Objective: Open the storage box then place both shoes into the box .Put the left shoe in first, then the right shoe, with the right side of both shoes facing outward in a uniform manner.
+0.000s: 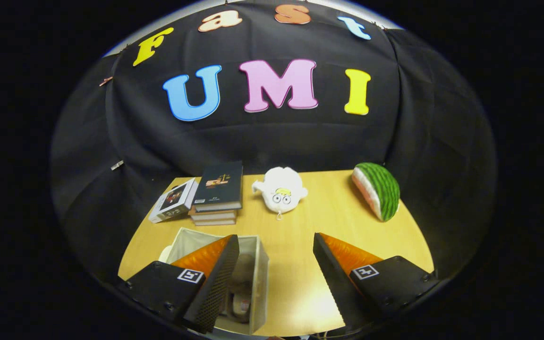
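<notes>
Wood-look table [310, 222] – smooth, faintly glossy. Pale storage box [261, 264] looks like matt cloth; plush toy [281, 188] soft, fuzzy. Books [219, 186] – smooth covers. Gripper [276, 264] fingers spread, holding nothing, inner pads rough-textured.

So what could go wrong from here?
The gripper is open and empty, with its left finger over the open box. Coming straight down, that finger could catch the box's wall and shove or tip it. A shoe seems to lie inside already, half hidden, so its facing can't be checked. The book stack stands just beyond the box and could get bumped.
</notes>
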The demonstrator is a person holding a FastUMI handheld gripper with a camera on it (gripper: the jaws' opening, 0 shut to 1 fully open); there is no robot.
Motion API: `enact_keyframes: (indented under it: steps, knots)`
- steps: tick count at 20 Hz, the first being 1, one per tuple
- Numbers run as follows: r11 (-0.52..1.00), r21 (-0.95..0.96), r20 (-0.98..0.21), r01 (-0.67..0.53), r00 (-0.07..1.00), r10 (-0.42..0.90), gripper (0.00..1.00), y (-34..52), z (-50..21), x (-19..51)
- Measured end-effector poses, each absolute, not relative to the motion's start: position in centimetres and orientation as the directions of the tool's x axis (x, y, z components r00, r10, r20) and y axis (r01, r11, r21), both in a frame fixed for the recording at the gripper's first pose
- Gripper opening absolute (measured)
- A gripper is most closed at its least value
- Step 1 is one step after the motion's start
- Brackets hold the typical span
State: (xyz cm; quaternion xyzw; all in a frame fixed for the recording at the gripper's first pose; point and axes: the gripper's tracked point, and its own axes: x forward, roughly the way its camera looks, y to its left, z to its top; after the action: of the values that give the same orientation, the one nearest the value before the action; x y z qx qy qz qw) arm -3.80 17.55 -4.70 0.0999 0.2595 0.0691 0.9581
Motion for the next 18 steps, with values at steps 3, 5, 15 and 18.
enact_keyframes:
  steps: [3, 5, 15, 18]
  knots:
    - [0.985, 0.167, -0.413, -0.047, 0.904, 0.114, 0.97, 12.9, -2.9, -2.7]
    - [0.991, 0.133, -0.364, -0.016, 0.929, 0.064, 0.95, 9.5, -1.8, -2.1]
    - [0.992, 0.072, -0.305, 0.101, 0.949, -0.074, 0.97, -3.4, -2.7, -0.9]
    - [0.990, 0.059, -0.271, 0.126, 0.957, -0.105, 0.97, -6.4, -2.5, -1.1]
